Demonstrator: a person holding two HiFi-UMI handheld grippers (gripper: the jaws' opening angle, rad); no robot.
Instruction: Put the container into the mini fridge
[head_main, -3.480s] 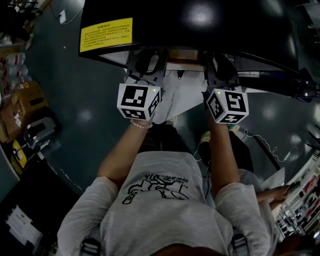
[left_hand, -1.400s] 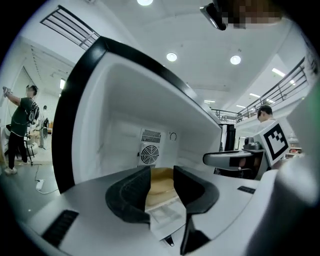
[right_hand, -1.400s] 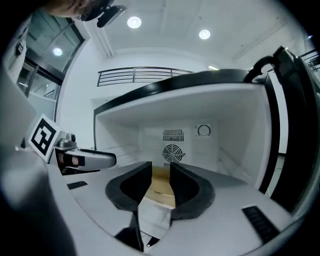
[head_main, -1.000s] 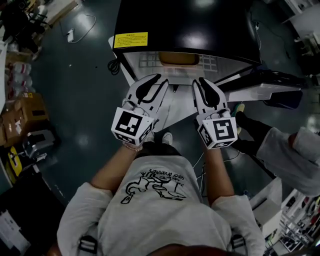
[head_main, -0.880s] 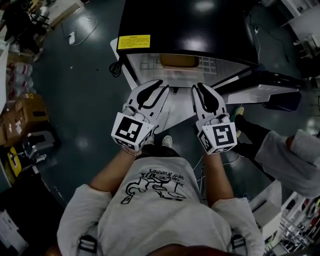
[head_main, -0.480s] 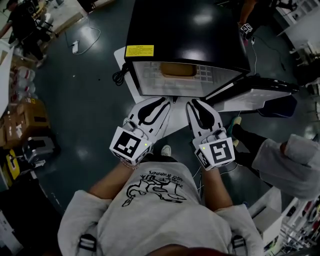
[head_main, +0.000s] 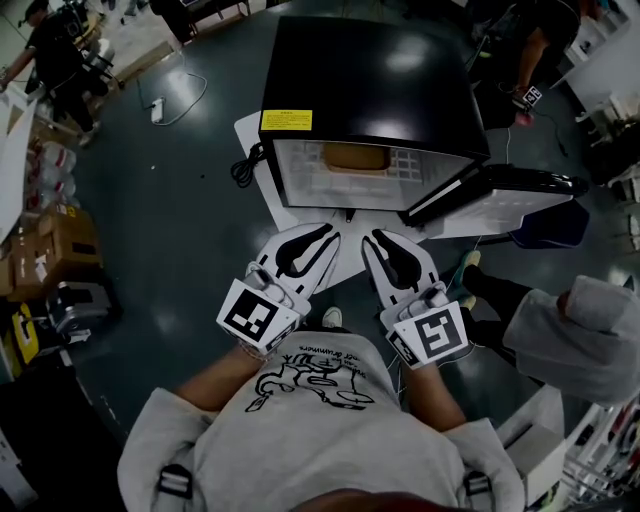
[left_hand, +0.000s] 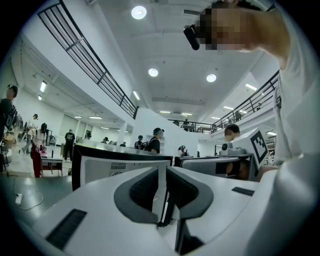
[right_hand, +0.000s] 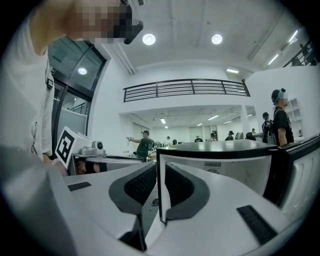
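The black mini fridge (head_main: 370, 70) stands on the floor ahead of me with its door (head_main: 500, 190) swung open to the right. A tan container (head_main: 355, 157) sits on the white wire shelf inside. My left gripper (head_main: 330, 236) and right gripper (head_main: 368, 238) hover side by side in front of the opening, apart from the fridge. Both sets of jaws have just been closing and stand at a narrow gap with nothing between them. The left gripper (left_hand: 162, 172) faces the fridge (left_hand: 120, 162). The right gripper (right_hand: 161, 167) faces the fridge (right_hand: 220, 160) too.
A person in a grey hood (head_main: 565, 335) crouches at the right, close to the open door. Cardboard boxes (head_main: 45, 235) lie along the left, and a cable (head_main: 185, 95) runs over the dark floor. A white board (head_main: 262, 185) lies under the fridge.
Both grippers have drawn back from the fridge opening toward my body and risen. Their jaws have narrowed. The container stays on the shelf inside.
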